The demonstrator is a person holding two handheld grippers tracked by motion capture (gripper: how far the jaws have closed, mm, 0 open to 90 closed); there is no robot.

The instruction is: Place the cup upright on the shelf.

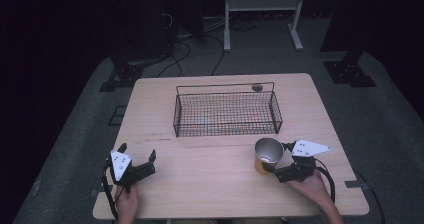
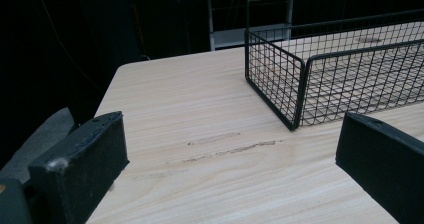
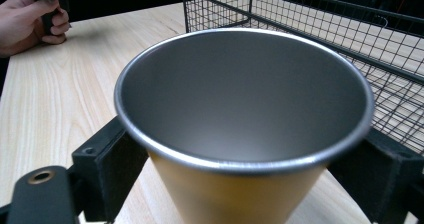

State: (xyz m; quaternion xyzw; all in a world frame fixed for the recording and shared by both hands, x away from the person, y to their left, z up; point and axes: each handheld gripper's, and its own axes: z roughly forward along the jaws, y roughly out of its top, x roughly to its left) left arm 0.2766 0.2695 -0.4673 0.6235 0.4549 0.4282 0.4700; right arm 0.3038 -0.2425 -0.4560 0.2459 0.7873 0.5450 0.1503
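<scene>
A cup (image 1: 268,155) with a yellow outside and a bare metal inside stands upright at the table's front right, just in front of the wire basket (image 1: 225,126). My right gripper (image 1: 276,157) reaches it from the right. In the right gripper view the cup (image 3: 245,109) sits between the two black jaws, which press on its sides. My left gripper (image 1: 137,151) rests at the front left, open, with nothing between its jaws. In the left gripper view only bare tabletop lies ahead of the left gripper (image 2: 230,149), and the basket's near corner (image 2: 300,84) rises at the right.
The black wire basket is empty and sits across the far middle of the wooden table (image 1: 200,184). A small round grommet (image 1: 257,87) lies behind it. Dark floor, cables and a metal stand leg (image 1: 227,34) lie beyond the table.
</scene>
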